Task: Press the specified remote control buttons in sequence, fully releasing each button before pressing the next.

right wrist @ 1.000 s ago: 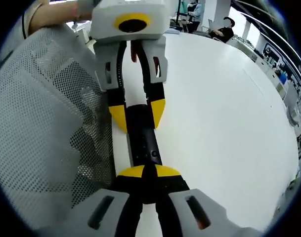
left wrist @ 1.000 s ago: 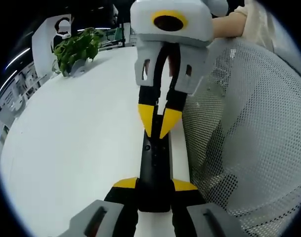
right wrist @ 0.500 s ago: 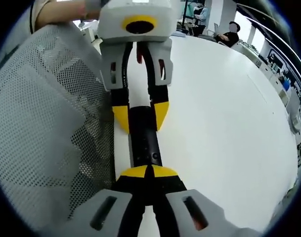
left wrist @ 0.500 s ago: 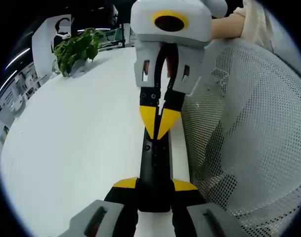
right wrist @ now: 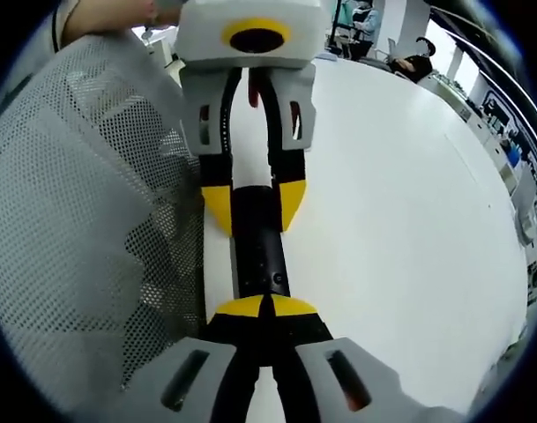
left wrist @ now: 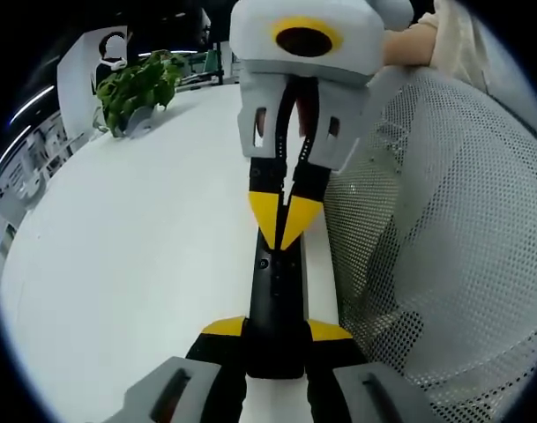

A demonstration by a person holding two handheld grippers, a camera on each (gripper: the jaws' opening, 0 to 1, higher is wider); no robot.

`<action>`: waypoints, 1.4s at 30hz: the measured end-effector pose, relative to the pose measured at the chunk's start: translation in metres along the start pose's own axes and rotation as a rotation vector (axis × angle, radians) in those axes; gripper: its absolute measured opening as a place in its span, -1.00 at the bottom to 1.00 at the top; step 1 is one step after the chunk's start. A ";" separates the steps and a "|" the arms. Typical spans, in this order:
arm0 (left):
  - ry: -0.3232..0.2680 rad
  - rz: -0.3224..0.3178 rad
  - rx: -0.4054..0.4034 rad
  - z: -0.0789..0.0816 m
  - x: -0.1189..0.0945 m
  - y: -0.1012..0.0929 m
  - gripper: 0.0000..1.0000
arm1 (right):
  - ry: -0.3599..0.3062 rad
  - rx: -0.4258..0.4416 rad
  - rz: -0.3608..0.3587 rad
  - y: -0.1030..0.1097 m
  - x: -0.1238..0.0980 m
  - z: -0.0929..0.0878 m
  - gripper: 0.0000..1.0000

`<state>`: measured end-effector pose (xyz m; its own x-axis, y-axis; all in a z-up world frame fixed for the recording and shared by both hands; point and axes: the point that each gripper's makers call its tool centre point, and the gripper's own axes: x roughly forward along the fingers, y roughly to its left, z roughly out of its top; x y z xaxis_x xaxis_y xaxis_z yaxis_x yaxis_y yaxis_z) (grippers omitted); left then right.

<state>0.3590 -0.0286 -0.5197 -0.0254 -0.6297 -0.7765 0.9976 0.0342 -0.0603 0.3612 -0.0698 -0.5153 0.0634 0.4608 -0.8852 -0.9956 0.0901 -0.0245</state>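
Spanning both views, the white bench (left wrist: 118, 264) carries a mesh chair back (left wrist: 444, 247) at its edge and a plant (left wrist: 140, 84) far off. The black remote (left wrist: 275, 291) lies between the grippers: the left gripper (left wrist: 275, 330) has its fingers clamped on one end, while the right gripper (right wrist: 266, 307), fingers together, touches the remote's top.
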 end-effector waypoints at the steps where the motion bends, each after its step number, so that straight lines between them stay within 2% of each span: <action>1: 0.000 0.000 0.000 0.000 0.000 0.000 -0.52 | -0.001 -0.003 -0.002 0.000 0.000 0.000 -1.00; 5: 0.002 0.001 0.002 0.000 0.000 0.000 -0.52 | -0.034 0.041 -0.006 -0.001 -0.001 -0.001 -1.00; 12: 0.004 0.002 0.002 0.000 0.000 0.000 -0.52 | -0.065 0.044 -0.013 -0.001 -0.001 -0.001 -1.00; 17: 0.004 0.001 0.001 0.000 0.000 0.000 -0.52 | -0.075 -0.074 -0.022 0.001 -0.002 0.001 -1.00; 21: 0.003 0.000 -0.001 -0.001 0.000 0.000 -0.52 | -0.040 -0.243 -0.052 0.004 -0.003 0.004 -1.00; 28: 0.003 0.000 -0.003 0.000 0.000 0.000 -0.52 | 0.006 -0.383 -0.085 0.008 -0.006 0.007 -1.00; 31: 0.005 -0.002 -0.010 0.000 0.000 0.000 -0.52 | 0.042 -0.483 -0.104 0.009 -0.005 0.008 -1.00; 34: 0.005 -0.002 -0.016 0.000 0.000 0.000 -0.52 | 0.027 -0.495 -0.074 0.019 -0.003 0.012 -1.00; 37: 0.005 -0.002 -0.017 0.000 0.001 0.000 -0.52 | 0.052 -0.559 -0.085 0.019 -0.001 0.012 -1.00; 42: 0.004 -0.002 -0.017 0.000 0.000 0.000 -0.52 | 0.062 -0.586 -0.082 0.021 0.001 0.012 -1.00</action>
<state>0.3591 -0.0287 -0.5202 -0.0275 -0.6263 -0.7791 0.9963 0.0465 -0.0725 0.3412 -0.0572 -0.5111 0.1549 0.4185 -0.8949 -0.8606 -0.3877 -0.3302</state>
